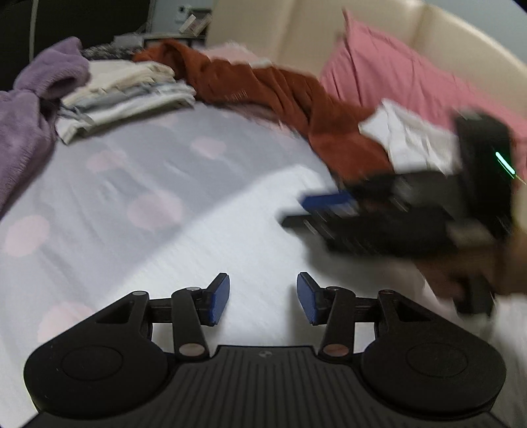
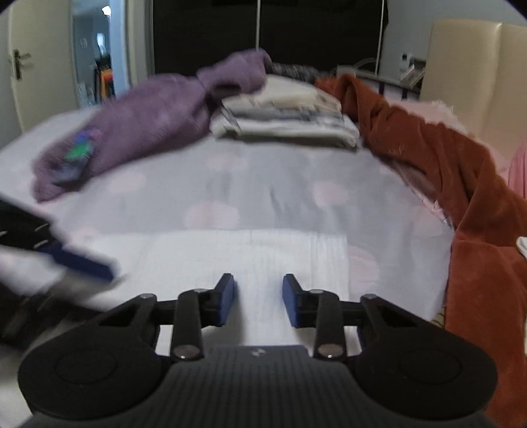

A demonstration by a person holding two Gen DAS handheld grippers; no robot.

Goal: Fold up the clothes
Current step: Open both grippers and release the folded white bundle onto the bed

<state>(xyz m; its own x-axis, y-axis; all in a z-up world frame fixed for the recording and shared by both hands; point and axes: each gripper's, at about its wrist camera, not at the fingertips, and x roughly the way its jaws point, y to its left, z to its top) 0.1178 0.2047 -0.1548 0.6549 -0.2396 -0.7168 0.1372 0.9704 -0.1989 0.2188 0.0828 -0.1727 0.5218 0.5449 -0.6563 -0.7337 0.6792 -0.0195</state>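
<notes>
A white garment [image 2: 250, 260] lies flat on the dotted bedsheet, right under both grippers; it also fills the near part of the left wrist view as the white garment [image 1: 257, 237]. My left gripper [image 1: 263, 298] hovers over it, open, with nothing between its blue pads. My right gripper [image 2: 258, 298] stands open over the same cloth, its pads closer together and the gap bare. Each gripper shows blurred in the other's view: the right gripper [image 1: 329, 202] at the right, the left gripper [image 2: 82, 261] at the left.
A stack of folded clothes [image 2: 286, 115] sits at the far side of the bed [image 2: 230, 184], with a purple fleece [image 2: 148, 121] to its left and a rust-brown garment [image 2: 461, 184] trailing down the right. A pink pillow [image 1: 395, 72] leans on the cream headboard [image 1: 313, 29].
</notes>
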